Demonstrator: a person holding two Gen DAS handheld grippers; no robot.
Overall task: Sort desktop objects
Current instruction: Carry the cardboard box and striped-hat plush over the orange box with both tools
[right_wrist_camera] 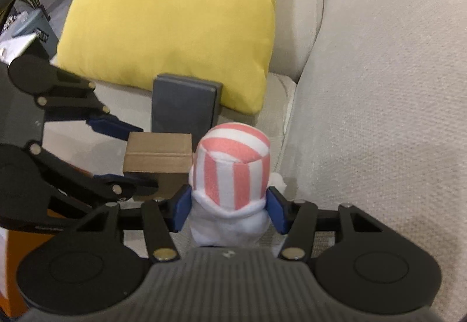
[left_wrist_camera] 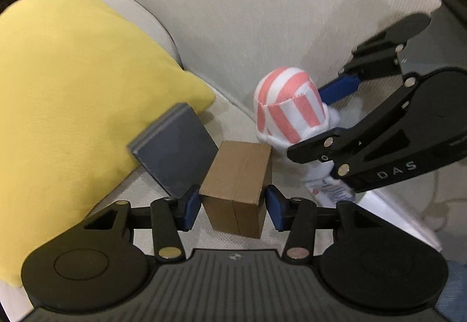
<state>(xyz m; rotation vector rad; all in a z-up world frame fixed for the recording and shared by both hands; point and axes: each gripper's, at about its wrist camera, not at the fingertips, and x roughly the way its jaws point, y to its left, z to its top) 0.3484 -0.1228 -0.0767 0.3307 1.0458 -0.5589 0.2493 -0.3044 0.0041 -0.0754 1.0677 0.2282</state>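
Observation:
A small brown cardboard box (left_wrist_camera: 236, 173) stands on the beige sofa seat, and my left gripper (left_wrist_camera: 233, 205) is shut on it, one blue pad against each side. From the right wrist view, the left gripper (right_wrist_camera: 140, 155) comes in from the left and clamps the same box (right_wrist_camera: 157, 152). Just right of the box is a white plush toy with a pink-and-white striped hat (right_wrist_camera: 233, 164). My right gripper (right_wrist_camera: 229, 211) is shut on its white body below the hat. The left wrist view shows the right gripper (left_wrist_camera: 309, 122) straddling the toy (left_wrist_camera: 289, 106) from the right.
A flat grey book-like block (left_wrist_camera: 175, 152) leans on a big yellow pillow (left_wrist_camera: 73, 88) just behind the box. The sofa backrest (right_wrist_camera: 379, 88) rises close on the toy's side. A white printed tube (left_wrist_camera: 332, 190) lies under the right gripper.

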